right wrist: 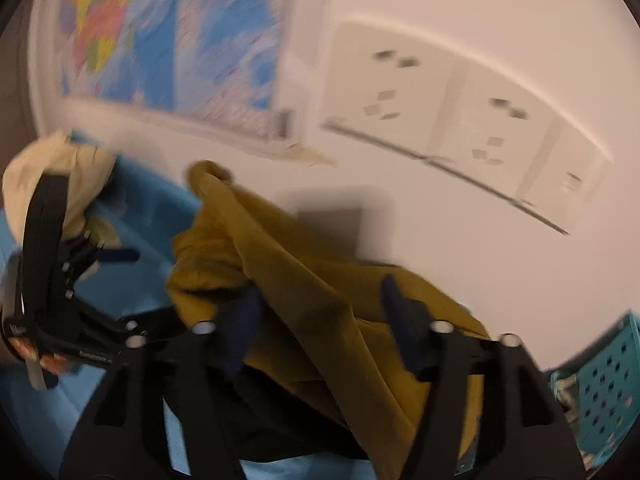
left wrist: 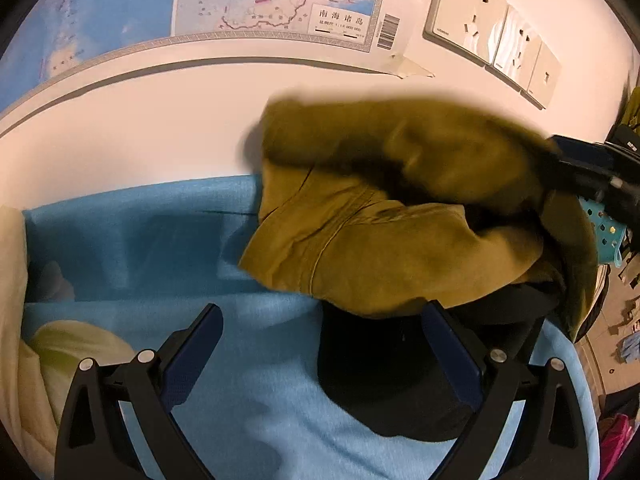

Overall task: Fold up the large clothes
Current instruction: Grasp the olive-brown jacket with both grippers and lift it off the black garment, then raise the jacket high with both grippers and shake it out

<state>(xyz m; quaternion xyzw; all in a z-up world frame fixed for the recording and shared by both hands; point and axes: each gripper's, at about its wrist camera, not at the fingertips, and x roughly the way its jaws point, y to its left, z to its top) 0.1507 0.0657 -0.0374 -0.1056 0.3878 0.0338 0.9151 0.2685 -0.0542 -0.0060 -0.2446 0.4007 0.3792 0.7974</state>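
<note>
An olive-mustard garment [left wrist: 400, 216] lies bunched on a blue cloth-covered surface [left wrist: 160, 248], over a black garment [left wrist: 384, 380]. My left gripper [left wrist: 320, 344] is open and empty, its fingers either side of the black garment's edge. My right gripper [right wrist: 320, 312] is open with the olive garment [right wrist: 304, 280] draped between its fingers; the view is blurred. The right gripper also shows in the left wrist view [left wrist: 588, 168] at the garment's right end. The left gripper shows in the right wrist view [right wrist: 116, 256], open.
A wall with a map [left wrist: 240, 0] and power sockets [left wrist: 492, 32] stands close behind. A cream garment [left wrist: 24, 320] lies at the left. A teal perforated basket [right wrist: 600, 392] stands at the right.
</note>
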